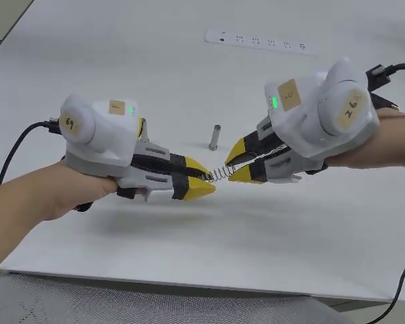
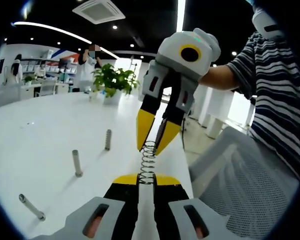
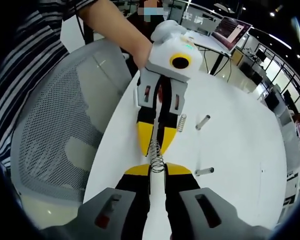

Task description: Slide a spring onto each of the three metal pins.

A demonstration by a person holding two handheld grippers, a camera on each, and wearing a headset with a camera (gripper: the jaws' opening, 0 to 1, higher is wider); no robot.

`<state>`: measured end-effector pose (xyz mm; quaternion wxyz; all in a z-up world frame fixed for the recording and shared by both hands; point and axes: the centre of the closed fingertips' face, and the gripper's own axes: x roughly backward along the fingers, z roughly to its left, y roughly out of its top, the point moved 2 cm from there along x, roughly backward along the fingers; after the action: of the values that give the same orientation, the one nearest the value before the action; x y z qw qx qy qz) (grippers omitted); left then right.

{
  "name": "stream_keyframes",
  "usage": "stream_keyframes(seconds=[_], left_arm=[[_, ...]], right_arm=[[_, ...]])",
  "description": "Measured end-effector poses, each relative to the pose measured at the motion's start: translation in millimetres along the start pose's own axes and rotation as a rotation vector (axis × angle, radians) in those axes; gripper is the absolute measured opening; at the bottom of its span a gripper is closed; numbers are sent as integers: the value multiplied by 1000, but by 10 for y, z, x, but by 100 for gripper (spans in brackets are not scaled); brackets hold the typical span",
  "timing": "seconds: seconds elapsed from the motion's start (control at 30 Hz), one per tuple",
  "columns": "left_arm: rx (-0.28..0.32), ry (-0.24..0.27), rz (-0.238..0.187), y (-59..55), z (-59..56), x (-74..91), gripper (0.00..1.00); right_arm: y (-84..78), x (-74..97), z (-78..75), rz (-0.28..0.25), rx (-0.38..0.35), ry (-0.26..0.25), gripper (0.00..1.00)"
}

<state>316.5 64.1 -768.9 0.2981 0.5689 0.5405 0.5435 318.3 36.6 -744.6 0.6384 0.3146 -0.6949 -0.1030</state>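
A grey mesh chair [image 3: 55, 125] stood nearest, against the rounded near edge of the table [image 1: 189, 256], a plain, matte white surface. Above that near edge the left gripper [image 1: 204, 186] and the right gripper [image 1: 233, 167] met tip to tip, clear of the table top, with the spring [image 1: 219, 173] spanning the short gap between them. The left gripper's yellow-tipped jaws were closed on one end of the spring. The right gripper's jaws were drawn in to a narrow V, pinching the other end. A striped sleeve [image 2: 270, 95] was visible behind the right gripper. Beyond the grippers, three metal pins stood on the table, well apart from one another: the edge pin [image 2: 31, 207], the bare pin [image 2: 77, 163], and farthest of the three the ribbed pin [image 2: 108, 139], which appeared to carry a coil along its length. Farther back, a white power strip [image 1: 260, 40] lay flat near the far side of the table. A potted plant [image 2: 112, 80] stood at the table's far end. The room behind was a dark-ceilinged open office with strip lighting, a ceiling air unit [image 2: 99, 11], an open laptop [image 3: 232, 31] on another desk and a standing person [image 2: 85, 70] in the background. The spring was a thin, bright steel helix of small diameter with evenly spaced open turns, held roughly straight between the two sets of jaws.
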Motion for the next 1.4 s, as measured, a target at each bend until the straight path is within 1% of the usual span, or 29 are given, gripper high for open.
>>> stream_keyframes(seconds=[0.2, 0.3, 0.43, 0.57, 0.73, 0.87, 1.2, 1.27, 1.4], left_arm=[[-6, -3, 8, -14, -14, -2, 2], [-7, -3, 9, -15, -16, -6, 2], [-12, -3, 13, -17, -16, -22, 2], [-14, -5, 15, -20, -21, -35, 2], [-17, -2, 23, -26, -11, -42, 2], [-19, -1, 26, -20, -9, -50, 2], [-27, 5, 32, -4, 2, -62, 2], [-28, 2, 28, 6, -5, -73, 2], [-33, 4, 34, 6, -1, -81, 2]], right_arm=[[50, 7, 8, -8, 1, 15, 7], [90, 23, 9, -25, -15, 24, 7], [115, 22, 9, -28, -20, 31, 7], [163, 27, -4, -54, -42, 38, 7], [162, 6, -17, -45, -37, 40, 7], [214, 10, -14, -51, -38, 43, 7], [252, 20, -29, -34, -23, 39, 8], [291, 24, -22, -45, -32, 42, 8], [304, 12, -9, -35, -18, 42, 8]])
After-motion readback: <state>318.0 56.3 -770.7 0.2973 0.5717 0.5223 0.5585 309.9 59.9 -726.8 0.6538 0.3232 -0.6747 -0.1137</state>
